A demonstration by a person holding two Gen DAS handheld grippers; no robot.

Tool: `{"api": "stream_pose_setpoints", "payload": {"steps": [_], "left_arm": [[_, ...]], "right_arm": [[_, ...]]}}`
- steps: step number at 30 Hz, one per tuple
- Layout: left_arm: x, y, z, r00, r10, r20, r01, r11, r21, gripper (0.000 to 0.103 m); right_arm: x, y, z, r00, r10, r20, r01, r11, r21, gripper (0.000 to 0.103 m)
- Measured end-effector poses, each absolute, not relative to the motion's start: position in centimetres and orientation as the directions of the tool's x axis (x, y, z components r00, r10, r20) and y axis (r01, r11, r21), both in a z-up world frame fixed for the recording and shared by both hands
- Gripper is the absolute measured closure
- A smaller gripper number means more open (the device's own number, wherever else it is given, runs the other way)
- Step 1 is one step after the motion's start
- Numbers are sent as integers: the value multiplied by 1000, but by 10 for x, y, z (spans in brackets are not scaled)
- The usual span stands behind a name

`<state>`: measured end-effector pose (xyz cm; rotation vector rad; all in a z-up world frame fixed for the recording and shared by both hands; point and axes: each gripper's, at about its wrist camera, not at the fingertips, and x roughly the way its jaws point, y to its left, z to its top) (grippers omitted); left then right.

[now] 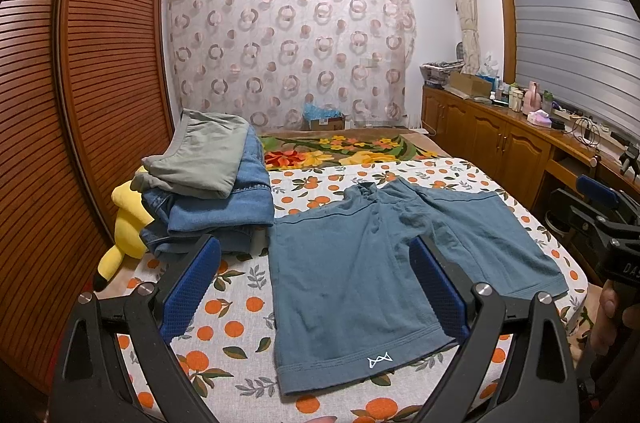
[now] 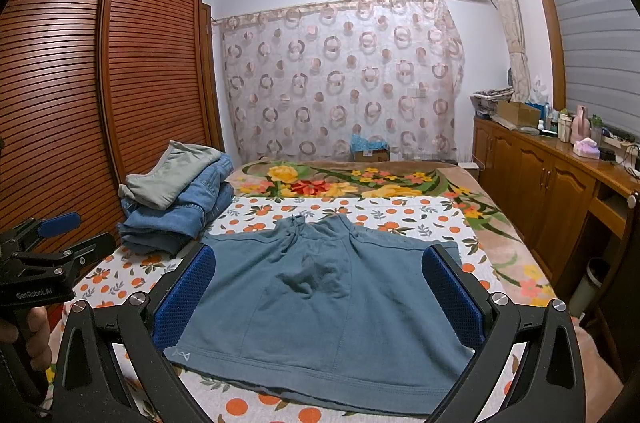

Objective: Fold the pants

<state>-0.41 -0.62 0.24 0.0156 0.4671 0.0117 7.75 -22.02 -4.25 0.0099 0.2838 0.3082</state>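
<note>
I'm working over a bed (image 1: pixel 460 171) with an orange-print sheet in a bedroom. Low in both frames, my left gripper (image 1: pixel 316 287) and right gripper (image 2: pixel 316 297) hover with fingers spread wide, holding nothing. The blue shorts (image 2: pixel 320 307) lie flat mid-frame, hems nearest. I'd pinch one leg's hem and waist corner together and carry it squarely across. Upper left, a folded stack (image 1: pixel 216 191) waits; far back, a cardboard box (image 2: pixel 370 151) holds something blue.

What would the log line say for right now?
shorts: flat on bed, unfolded | left gripper: open | right gripper: open
</note>
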Motion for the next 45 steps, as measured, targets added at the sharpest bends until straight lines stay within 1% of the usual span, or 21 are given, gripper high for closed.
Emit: {"api": "stream_pose_setpoints", "payload": {"steps": [32,37,45], "left_arm": [[-5,-7,2,895,14,-446,-6,1000,19,7],[-6,-10,22,878,10,-479,-4,1000,13,7],[14,2,4,839,5,-544,-7,1000,-1,7]], "right_arm": [[76,-219,-39,915,302,-268,-299,953,54,0],[79,-220,-41,910,302,-283,-299,953,56,0],[87,-222,-48,901,288,-324,-288,956,50,0]]}}
